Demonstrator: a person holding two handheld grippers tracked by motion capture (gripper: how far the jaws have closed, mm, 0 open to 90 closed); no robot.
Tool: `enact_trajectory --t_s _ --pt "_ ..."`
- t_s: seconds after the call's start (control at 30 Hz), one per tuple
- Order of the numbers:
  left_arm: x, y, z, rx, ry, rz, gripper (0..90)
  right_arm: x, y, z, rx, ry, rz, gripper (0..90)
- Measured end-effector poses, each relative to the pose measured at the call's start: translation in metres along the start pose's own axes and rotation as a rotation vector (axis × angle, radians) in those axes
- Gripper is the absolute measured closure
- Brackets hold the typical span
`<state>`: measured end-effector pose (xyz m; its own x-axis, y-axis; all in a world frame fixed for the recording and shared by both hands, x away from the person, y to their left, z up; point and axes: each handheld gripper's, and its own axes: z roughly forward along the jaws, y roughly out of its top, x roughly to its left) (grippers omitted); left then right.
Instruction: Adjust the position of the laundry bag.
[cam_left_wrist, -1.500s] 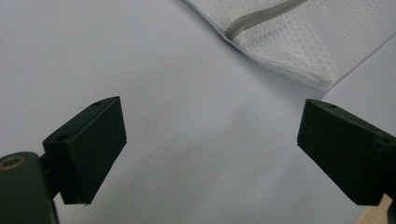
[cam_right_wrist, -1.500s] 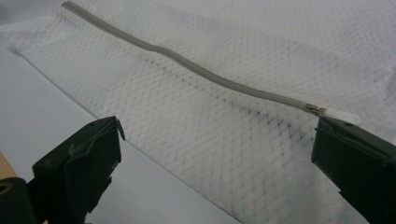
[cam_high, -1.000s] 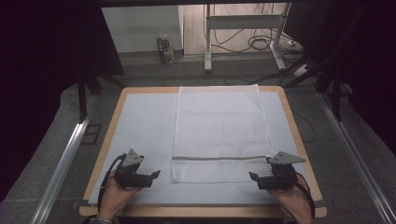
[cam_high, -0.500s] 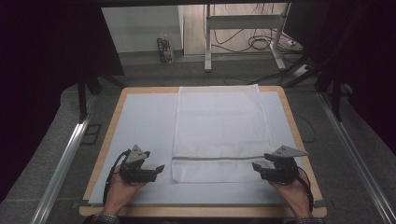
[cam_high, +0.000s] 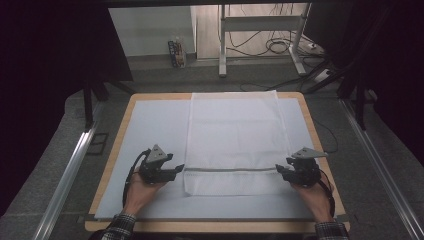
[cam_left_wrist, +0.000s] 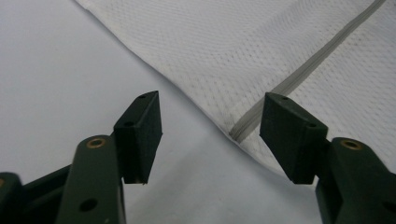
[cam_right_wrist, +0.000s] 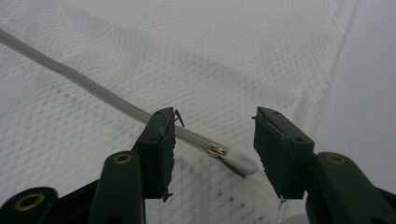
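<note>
At the left, a metal rail (cam_high: 65, 180) runs along grey floor beside the wooden-edged table (cam_high: 116, 130) with its pale blue-white cover sheet (cam_high: 150, 130). The left gripper (cam_high: 176, 169) rests on that sheet, jaws wide apart and empty, just beside the left end of the grey zipper (cam_left_wrist: 303, 70) of a flat white mesh fabric bag (cam_high: 235, 135). The right gripper (cam_high: 280, 171), jaws also spread, straddles the zipper's small metal pull (cam_right_wrist: 217, 150) without gripping it. Beyond, a metal desk frame (cam_high: 260, 35) and loose cables (cam_high: 280, 47) stand on the far floor.
</note>
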<state>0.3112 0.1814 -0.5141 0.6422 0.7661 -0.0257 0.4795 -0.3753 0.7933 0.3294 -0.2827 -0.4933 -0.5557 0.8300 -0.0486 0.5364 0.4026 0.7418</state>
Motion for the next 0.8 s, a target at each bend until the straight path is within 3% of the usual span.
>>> enact_trajectory --t_s 0.17,0.27,0.63,0.8 --pt "0.001 0.005 0.011 0.016 -0.01 -0.001 42.2 -0.007 0.003 0.002 -0.008 -0.02 0.0 54.5" --pt "0.0 0.009 0.02 0.033 -0.017 0.021 44.9 -0.012 0.005 0.007 0.005 -0.039 -0.005 60.8" --pt "0.003 0.018 0.04 0.025 -0.021 0.013 56.2 -0.021 0.012 0.018 0.006 -0.052 -0.004 73.3" --pt "0.004 0.02 0.049 0.038 0.0 0.015 50.8 -0.027 0.014 0.025 0.015 -0.049 0.005 73.4"
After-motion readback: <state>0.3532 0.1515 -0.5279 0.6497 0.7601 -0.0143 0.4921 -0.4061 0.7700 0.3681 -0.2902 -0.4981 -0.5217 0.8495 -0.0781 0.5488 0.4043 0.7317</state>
